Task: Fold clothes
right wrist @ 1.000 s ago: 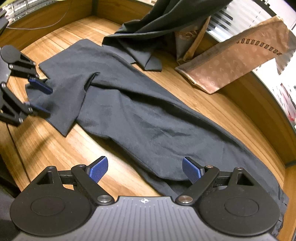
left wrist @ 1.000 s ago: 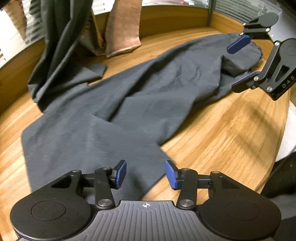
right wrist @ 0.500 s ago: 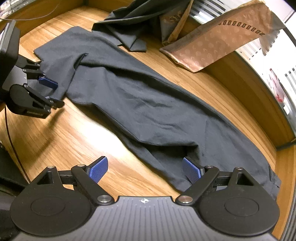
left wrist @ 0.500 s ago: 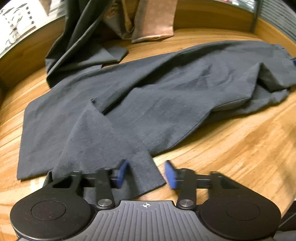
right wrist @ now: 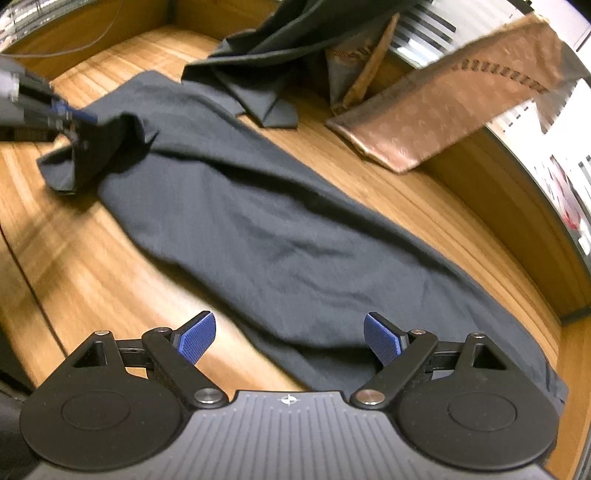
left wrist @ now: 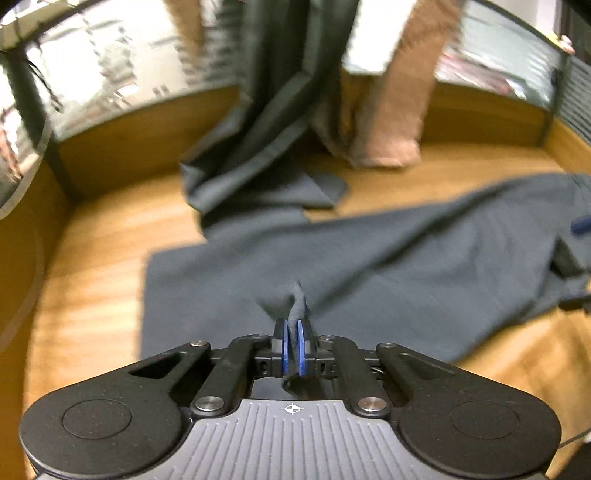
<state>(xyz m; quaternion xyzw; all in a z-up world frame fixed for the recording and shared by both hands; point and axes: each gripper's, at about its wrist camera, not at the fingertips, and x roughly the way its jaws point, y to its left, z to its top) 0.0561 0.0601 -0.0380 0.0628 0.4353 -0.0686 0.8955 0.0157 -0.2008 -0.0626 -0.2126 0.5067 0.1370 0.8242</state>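
Left gripper [left wrist: 292, 347] pinches a fold of grey garment [left wrist: 388, 258] — wooden table [left wrist: 92, 266] beneath.

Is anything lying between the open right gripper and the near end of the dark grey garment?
Nothing visible. The right gripper is open, with the dark grey garment just ahead of its fingertips and only bare wooden table beside it. The brown patterned cloth lies farther back.

I see a wooden desk [left wrist: 92, 258] with striped grain filling the lower frame, edged by a raised wooden rim [left wrist: 129, 147] across the top. Above it, bright window glass [left wrist: 110, 74] glows upper left; slatted blinds [right wrist: 424, 22] show upper right.
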